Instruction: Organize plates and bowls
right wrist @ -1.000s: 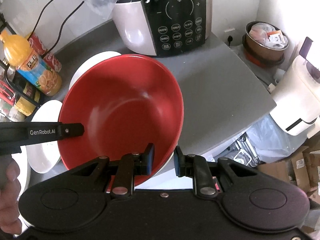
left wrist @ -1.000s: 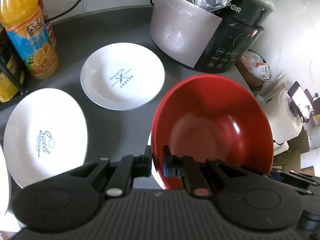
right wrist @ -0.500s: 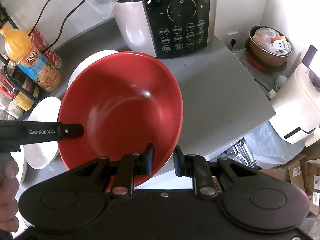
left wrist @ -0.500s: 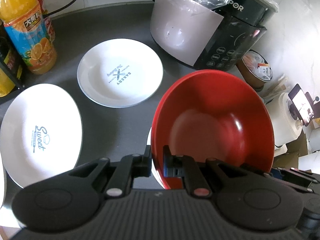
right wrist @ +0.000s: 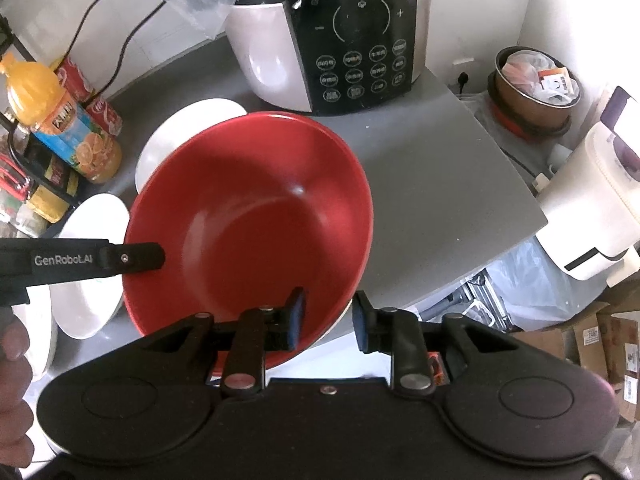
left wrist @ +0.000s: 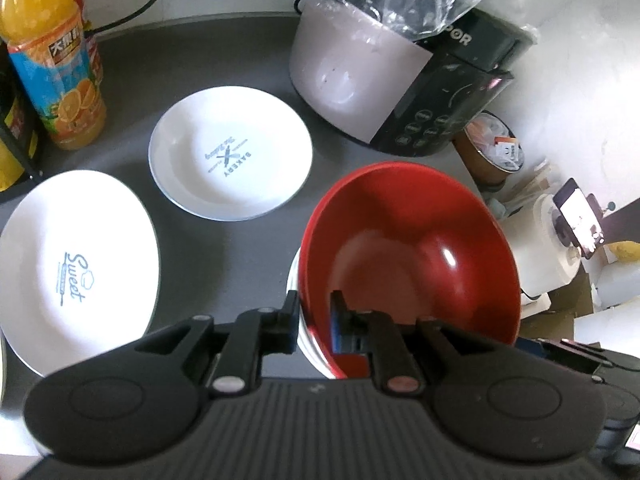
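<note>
On the grey surface (left wrist: 224, 248) by the cooker (right wrist: 332, 40), our left tool (left wrist: 314, 314) pinches the red bowl (left wrist: 412, 256) rim while our right tool (right wrist: 328, 314) straddles it, parted.

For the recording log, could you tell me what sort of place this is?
Most likely a home kitchen counter: a Supor rice cooker stands on the grey countertop, alongside white plates and an orange juice bottle.

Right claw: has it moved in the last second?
Yes. The right claw has opened wider, letting go of the red bowl rim; against the rice cooker it has barely travelled.
</note>
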The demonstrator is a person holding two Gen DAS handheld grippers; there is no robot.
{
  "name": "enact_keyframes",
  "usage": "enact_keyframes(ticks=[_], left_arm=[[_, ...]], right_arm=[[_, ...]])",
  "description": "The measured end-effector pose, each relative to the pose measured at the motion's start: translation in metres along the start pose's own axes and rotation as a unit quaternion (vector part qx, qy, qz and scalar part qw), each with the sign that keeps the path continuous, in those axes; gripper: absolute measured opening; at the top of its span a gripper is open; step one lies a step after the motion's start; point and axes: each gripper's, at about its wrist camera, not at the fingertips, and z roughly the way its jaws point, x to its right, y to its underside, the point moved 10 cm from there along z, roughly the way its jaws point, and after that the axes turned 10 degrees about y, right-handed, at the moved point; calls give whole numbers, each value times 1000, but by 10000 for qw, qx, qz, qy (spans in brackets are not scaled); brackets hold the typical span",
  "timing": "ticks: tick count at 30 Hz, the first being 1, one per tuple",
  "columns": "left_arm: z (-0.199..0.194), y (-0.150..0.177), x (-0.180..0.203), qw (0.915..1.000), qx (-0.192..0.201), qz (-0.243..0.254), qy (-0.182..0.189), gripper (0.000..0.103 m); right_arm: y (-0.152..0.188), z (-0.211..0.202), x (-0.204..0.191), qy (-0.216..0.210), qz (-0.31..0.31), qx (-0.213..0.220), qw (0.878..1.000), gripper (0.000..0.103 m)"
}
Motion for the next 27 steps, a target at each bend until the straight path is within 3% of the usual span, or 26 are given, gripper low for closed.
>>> enact_keyframes(ticks=[2, 3, 7, 9, 12, 14, 27], left_arm=[[-5, 0, -1, 10000, -7, 27, 19, 16], [-9, 0, -2, 10000, 17, 47, 4, 19], [-29, -3, -14, 9997, 234, 99, -71, 37], [-40, -3, -21, 9993, 353, 131, -74, 51], [-53, -2, -36, 9986, 452, 182, -201, 60], [-60, 1, -47, 9982, 508, 175, -261, 61], [-109, 19, -135, 9961, 758, -281, -348, 62]], right_arm=[[-1, -6, -1, 57, 24, 92, 9999, 52], [-1, -10, -1, 79, 34, 162, 9998, 55], [-1, -23, -2, 147, 66, 289, 9995, 57], [0, -31, -2, 119, 159, 309, 9993, 62], [1, -44, -3, 107, 252, 418, 9988, 71], [3, -51, -7, 152, 235, 482, 9984, 78], [17, -91, -86, -25, 128, 831, 9965, 78]])
